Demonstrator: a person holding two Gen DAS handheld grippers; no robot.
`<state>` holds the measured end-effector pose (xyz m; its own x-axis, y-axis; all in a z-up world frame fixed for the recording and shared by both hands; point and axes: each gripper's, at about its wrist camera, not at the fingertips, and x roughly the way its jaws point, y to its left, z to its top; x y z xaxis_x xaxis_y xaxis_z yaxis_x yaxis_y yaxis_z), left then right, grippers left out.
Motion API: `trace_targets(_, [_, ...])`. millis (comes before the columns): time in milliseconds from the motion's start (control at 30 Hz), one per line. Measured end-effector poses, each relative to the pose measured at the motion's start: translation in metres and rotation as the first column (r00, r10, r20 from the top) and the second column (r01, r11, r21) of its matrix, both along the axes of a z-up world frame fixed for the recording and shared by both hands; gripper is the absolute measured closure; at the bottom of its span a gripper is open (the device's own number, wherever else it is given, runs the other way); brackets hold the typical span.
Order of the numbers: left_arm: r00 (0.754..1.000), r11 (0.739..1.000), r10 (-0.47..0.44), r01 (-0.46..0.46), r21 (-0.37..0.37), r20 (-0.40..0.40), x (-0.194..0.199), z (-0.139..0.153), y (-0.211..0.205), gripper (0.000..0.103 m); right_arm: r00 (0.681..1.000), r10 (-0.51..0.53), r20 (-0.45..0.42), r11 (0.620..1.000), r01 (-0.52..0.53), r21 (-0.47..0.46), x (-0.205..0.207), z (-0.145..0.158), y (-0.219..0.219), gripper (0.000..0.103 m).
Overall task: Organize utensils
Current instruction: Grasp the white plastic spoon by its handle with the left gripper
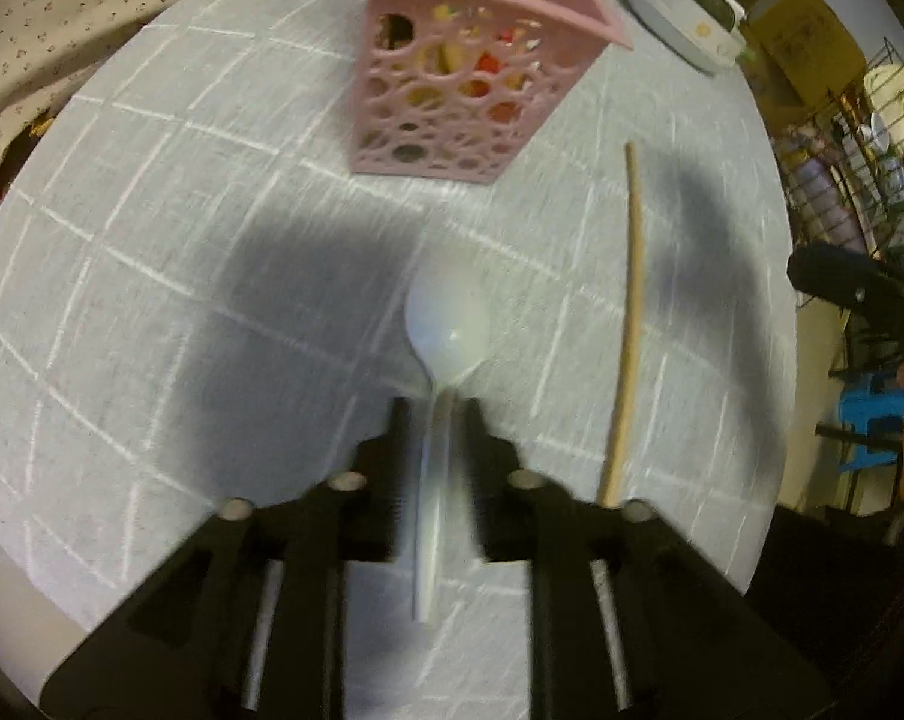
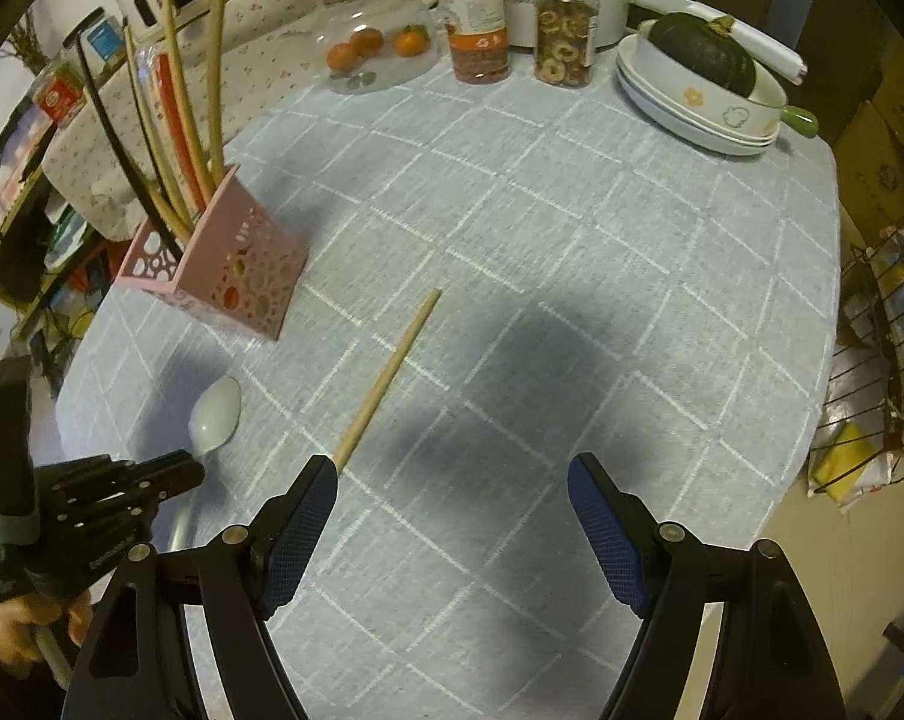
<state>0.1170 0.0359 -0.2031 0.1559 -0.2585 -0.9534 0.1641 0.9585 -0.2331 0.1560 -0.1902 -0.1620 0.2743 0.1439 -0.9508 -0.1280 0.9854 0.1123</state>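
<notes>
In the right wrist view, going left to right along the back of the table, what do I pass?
Clear dome over oranges → red-filled jar → jar of dried rings → stacked dishes holding a dark green squash.

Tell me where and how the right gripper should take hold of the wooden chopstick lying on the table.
Grip the wooden chopstick near its middle, coming from above with the right gripper turned so its fingers cross the shaft. It is a thin, straight stick lying flat and diagonal on the tablecloth, with bare cloth on both sides, so the fingers probably have room. Its near end sits by the left finger.
</notes>
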Motion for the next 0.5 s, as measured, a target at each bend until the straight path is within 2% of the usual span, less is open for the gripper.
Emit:
trace_targets(33, [1.000,1.000,-0.003,0.003,0.015,0.016,0.001,0.003,0.002,0.052,1.000,0.003,-0.002,1.000,-0.003,0.000,0.000,-0.001,0.001,0.022])
trace_targets(67, [0.999,1.000,-0.005,0.004,0.020,0.032,0.001,0.007,0.003,0.050,1.000,0.004,-0.006,1.000,-0.004,0.000,0.000,-0.002,0.002,0.022])
trace_targets(267, [0.999,1.000,-0.010,0.009,0.007,0.049,0.018,0.010,-0.007,0.050,0.999,-0.013,-0.030,1.000,0.014,0.010,0.005,-0.010,0.003,0.022])
trace_targets(467, [0.998,0.993,-0.057,0.056,0.105,0.008,0.030,-0.006,-0.038,0.051,0.999,-0.022,-0.044,1.000,0.023,0.009,0.009,-0.016,0.001,0.022])
trace_targets(500, [0.998,0.992,-0.058,0.057,0.115,0.002,0.031,-0.008,-0.042,0.054,0.999,-0.023,-0.045,1.000,0.023,0.009,0.009,-0.017,0.000,0.022])
